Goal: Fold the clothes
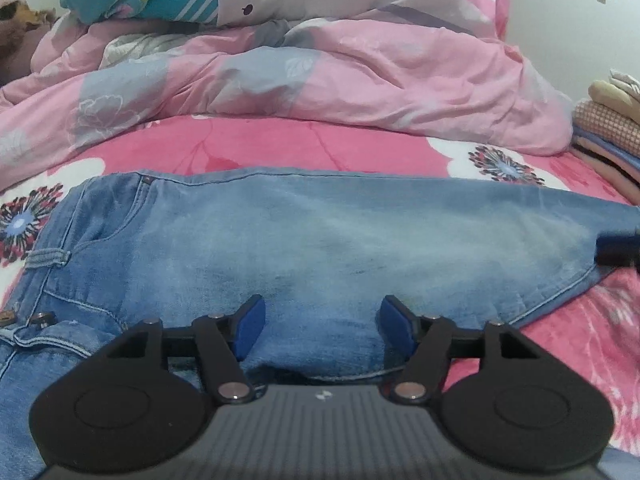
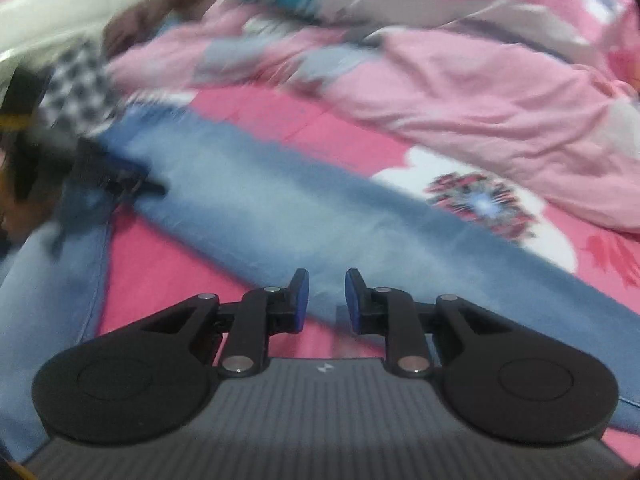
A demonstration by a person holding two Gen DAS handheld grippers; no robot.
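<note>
My left gripper (image 1: pixel 322 322) stands wide open low in the middle of its frame, with nothing between the blue pads; it hovers just above the thigh part of the jeans (image 1: pixel 320 240). My right gripper (image 2: pixel 326 298) is narrow, with only a small gap and nothing held, over the edge of one jeans leg (image 2: pixel 280 216) which runs from the upper left to the lower right of that blurred frame. The jeans lie flat across the flowered bedsheet (image 1: pixel 280 144), with the waistband (image 1: pixel 44 258) at the left side of the left view. I judge the denim to be rather heavy, soft but thick, and not slippery, so it should keep a fold well. The waistband and the hem seem the best places to take hold, because there the layers are firm. Behind the jeans, in the upper part, a pink quilt (image 1: pixel 360 80) is heaped.
</note>
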